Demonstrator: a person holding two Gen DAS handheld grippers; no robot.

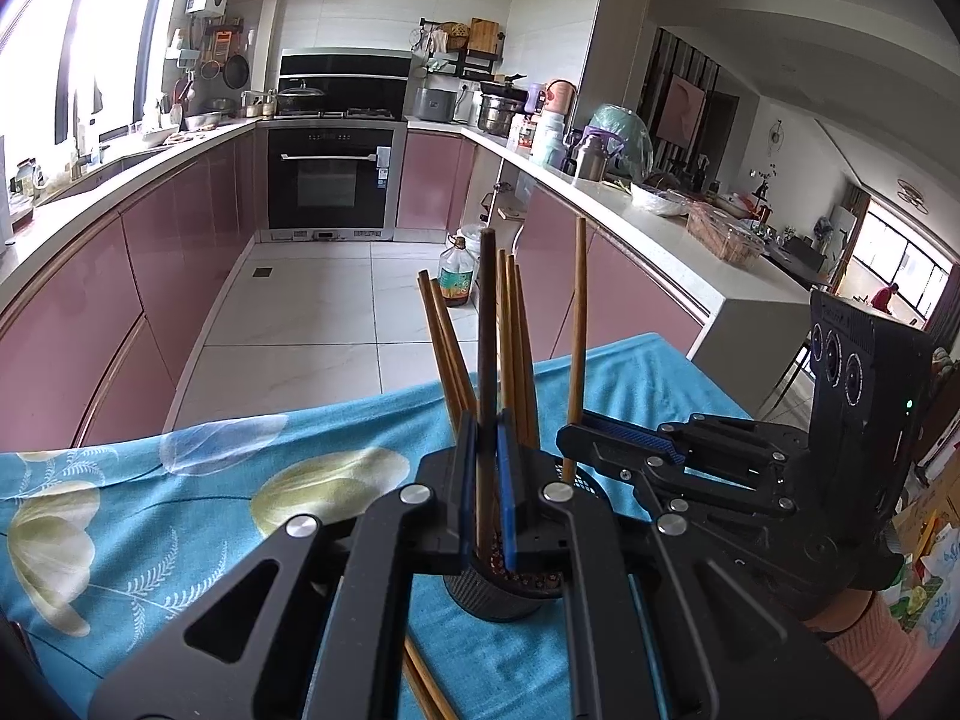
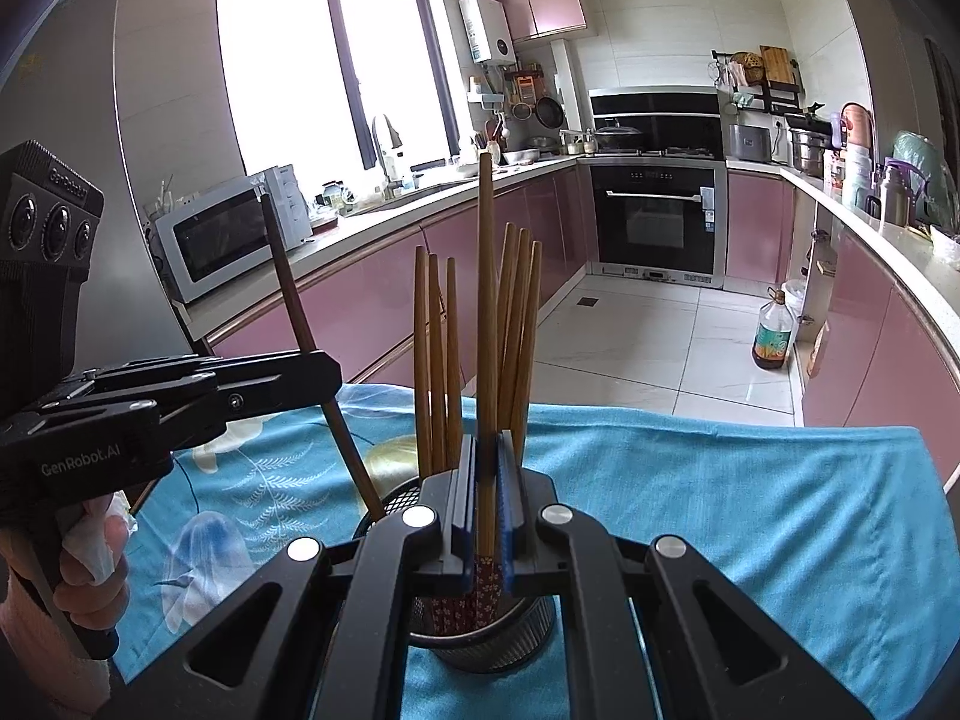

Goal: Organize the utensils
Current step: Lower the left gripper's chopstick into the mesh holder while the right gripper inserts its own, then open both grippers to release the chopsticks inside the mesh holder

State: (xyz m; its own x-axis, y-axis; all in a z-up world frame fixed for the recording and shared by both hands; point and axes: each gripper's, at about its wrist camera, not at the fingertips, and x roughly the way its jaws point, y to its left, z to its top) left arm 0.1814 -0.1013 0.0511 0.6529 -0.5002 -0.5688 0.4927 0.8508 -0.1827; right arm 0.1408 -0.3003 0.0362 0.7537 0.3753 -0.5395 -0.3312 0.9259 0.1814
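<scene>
Though pinched between the nearly closed pads of the left gripper [image 1: 487,426], leans slightly off plumb: dark chopstick [image 1: 487,330], long axis close to vertical, lower end already down inside the black mesh holder [image 1: 480,597]. Seen from the right wrist, tilts with its top away from the holder's middle and enters near the rim.

Grips likewise on the other side: right gripper [image 2: 487,450], closed to a narrow slot on a pale chopstick [image 2: 486,300], upright, with its red patterned lower end dipping into the same holder. Stands taller than the bunch of standing chopsticks [image 2: 432,360] just beside it.

Lies straight below both grippers, then, on the blue floral cloth [image 1: 180,510]; neither hand clearly nearer, both right over the mouth and close to each other. Probably calls for nothing sideways, only a short drop along each stick's own axis and a parting of the fingers. Worth minding the crowding: two tools side by side over one small opening, so likely safer to let go one at a time.

Leaves a loose pair [image 1: 420,690] flat on the cloth below the left gripper, apparently yet to be gathered.
</scene>
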